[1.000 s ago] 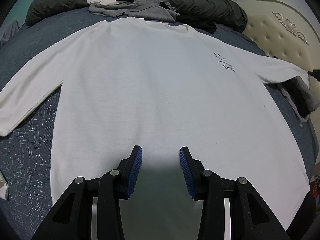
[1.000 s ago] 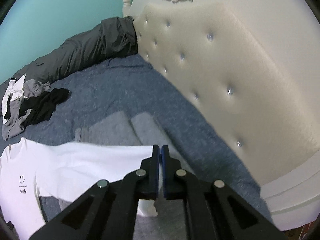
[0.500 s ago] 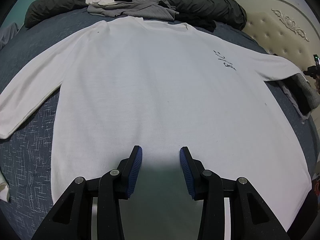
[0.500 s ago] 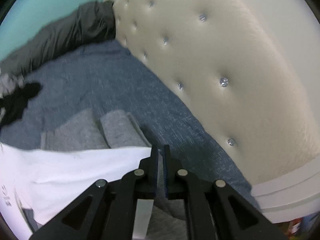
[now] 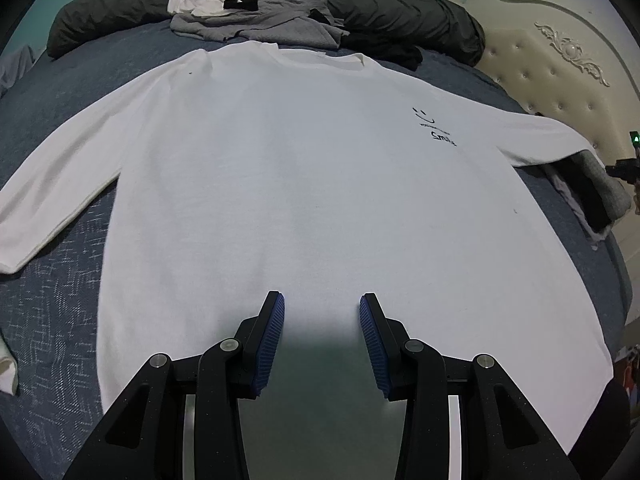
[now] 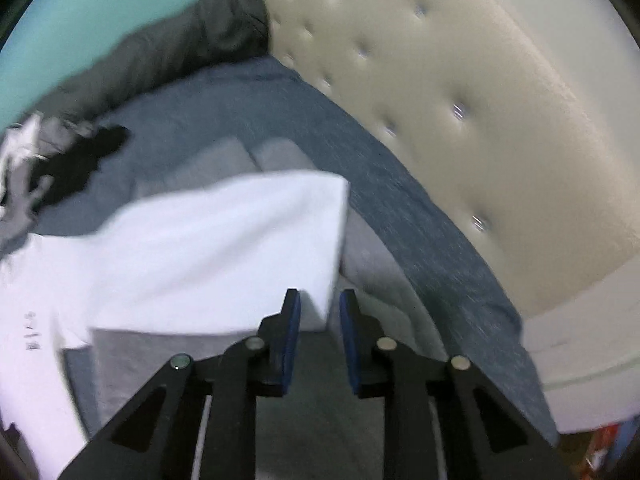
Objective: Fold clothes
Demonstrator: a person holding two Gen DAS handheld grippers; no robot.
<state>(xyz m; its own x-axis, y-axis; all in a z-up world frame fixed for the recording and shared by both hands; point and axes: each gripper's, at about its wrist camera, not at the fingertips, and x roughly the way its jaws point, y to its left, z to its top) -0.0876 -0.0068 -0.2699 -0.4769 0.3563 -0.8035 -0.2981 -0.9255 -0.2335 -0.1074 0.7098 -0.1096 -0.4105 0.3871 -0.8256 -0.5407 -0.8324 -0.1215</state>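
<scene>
Blue bedding (image 5: 52,320) covers the bed under both tools. Left hand-held gripper (image 5: 322,336) hovers with jaws spread over the hem of a white shirt (image 5: 300,184) lying flat ahead of it. Right hand-held gripper (image 6: 318,334) is parted, empty, just beside the shirt's sleeve end (image 6: 248,248), which lies on folded grey clothes (image 6: 372,276) beside the cream headboard (image 6: 480,100).

The left wrist camera sits low over the hem of the white shirt (image 5: 304,184), looking up its length toward the dark duvet (image 5: 400,8). The right wrist camera hovers close above the shirt's sleeve end (image 6: 240,248), facing the tufted headboard (image 6: 460,80), and its picture is blurred. The 2 views share that sleeve, the folded grey garment (image 5: 604,188) under it, and the headboard.
</scene>
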